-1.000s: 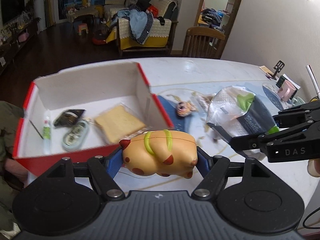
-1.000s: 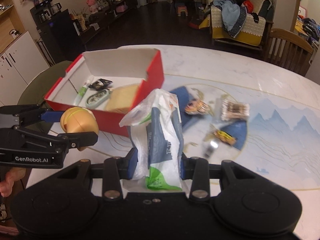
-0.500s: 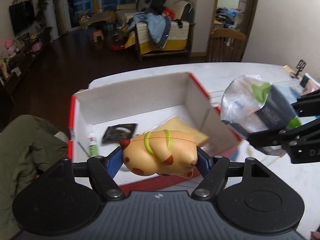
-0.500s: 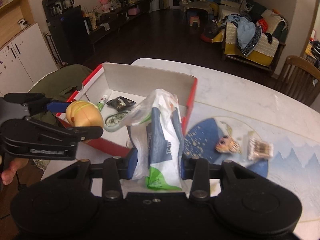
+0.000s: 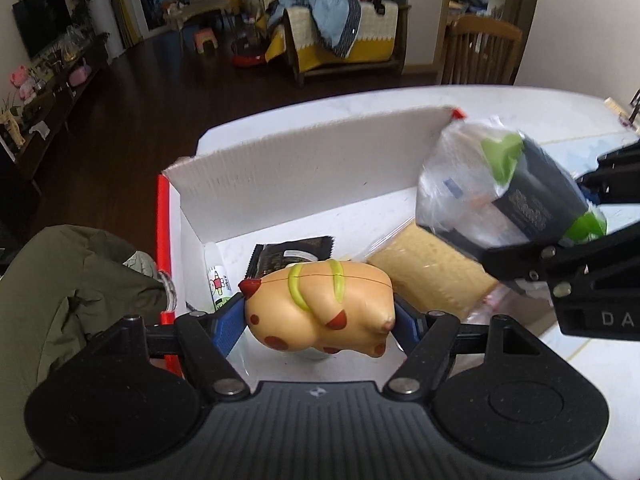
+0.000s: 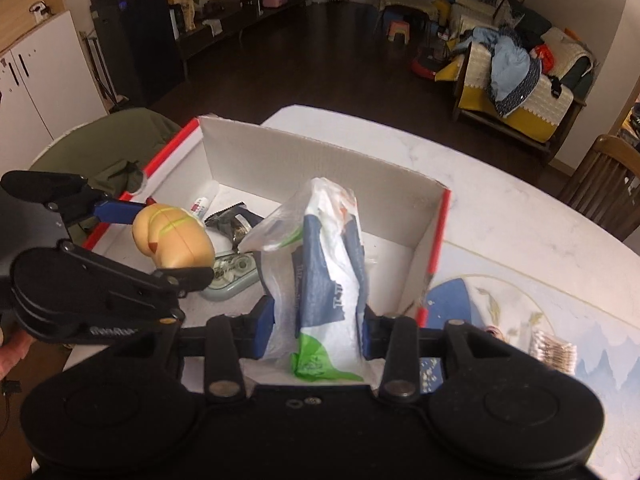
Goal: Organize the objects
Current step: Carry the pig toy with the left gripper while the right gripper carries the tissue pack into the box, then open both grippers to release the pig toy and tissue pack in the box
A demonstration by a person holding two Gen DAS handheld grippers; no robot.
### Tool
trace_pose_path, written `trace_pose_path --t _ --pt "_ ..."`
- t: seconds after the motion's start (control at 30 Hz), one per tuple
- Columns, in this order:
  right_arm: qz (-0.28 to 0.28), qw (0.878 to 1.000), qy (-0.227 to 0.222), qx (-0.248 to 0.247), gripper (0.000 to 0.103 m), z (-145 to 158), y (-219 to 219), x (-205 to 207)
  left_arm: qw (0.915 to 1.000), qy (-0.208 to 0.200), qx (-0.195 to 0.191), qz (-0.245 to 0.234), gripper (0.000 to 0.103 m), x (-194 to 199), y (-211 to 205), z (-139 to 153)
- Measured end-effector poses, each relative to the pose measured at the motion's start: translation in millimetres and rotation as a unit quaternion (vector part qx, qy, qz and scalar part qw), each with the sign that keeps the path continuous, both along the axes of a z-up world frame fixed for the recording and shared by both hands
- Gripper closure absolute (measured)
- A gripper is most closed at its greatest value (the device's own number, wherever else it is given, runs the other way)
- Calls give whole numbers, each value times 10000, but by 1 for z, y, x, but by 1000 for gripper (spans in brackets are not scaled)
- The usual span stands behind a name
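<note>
Step in hand: drop-off. Both claws loaded and hanging over the red box (image 5: 162,216), nothing let go yet.

L gripper (image 5: 320,320): blue pads clamped on the orange toy (image 5: 320,304), spotted, green stripes, lying sideways btwn the fingers. Toy hangs above box interior, near-left part. Directly below/ahead of this claw: black sachet (image 5: 292,258) and white tube (image 5: 218,280) on box floor; a flat tan packet (image 5: 432,280) lies to claw's right. In R wrist view a pale green oval case (image 6: 232,276) sits under the toy.

R gripper (image 6: 320,332): narrow, squeezing a plastic bag (image 6: 320,264) of white/blue/green packs; bag stands up btwn the pads, top flopping fwd. It's over the box's right half, just beside the L claw, to its right.

Beyond R claw, on the table (image 6: 520,232) outside the box: a small snack pack (image 6: 554,350) w/ some other bits, too blurry to ID.

Next, my read: lower a bit, then open. Toy needs a free floor patch, since it could roll or land on the case. Bag is soft and tall, prob slumps onto the tan packet; release the claws one at a time so they don't bump.
</note>
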State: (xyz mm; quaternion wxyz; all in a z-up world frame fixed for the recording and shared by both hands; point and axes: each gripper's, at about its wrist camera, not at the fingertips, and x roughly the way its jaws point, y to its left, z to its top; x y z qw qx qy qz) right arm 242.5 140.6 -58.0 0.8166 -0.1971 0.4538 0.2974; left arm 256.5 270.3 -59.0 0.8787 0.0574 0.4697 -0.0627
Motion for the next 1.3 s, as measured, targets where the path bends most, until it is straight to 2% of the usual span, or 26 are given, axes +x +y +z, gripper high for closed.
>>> trace_pose_path --t 0.33,0.43,0.73,0.93,1.03,1.07,1.23,1.3 --pt "-41 9992 193 -355 62 -34 25 32 9981 540 296 -41 28 34 3 -33" --pt "-43 9986 241 -461 62 -44 28 39 9968 543 552 -182 29 37 -2 -37" --pt "65 9969 360 -703 59 -66 33 47 9928 680 825 -548 28 42 -12 -48" --pt "79 9967 440 -685 54 -70 33 49 9880 1034 915 -686 28 47 -17 -52" --pt "112 9966 509 -644 44 -70 32 49 9863 1223 885 -668 28 49 -18 -55" --pt "136 9967 482 -637 39 -69 31 48 9865 1223 856 -670 27 48 -18 -55" --pt "258 9971 290 -659 38 -61 29 40 9891 1107 729 -644 27 43 -15 -50" --pt "224 9977 258 -592 32 -55 25 39 9898 1034 748 -630 27 40 -15 -48"
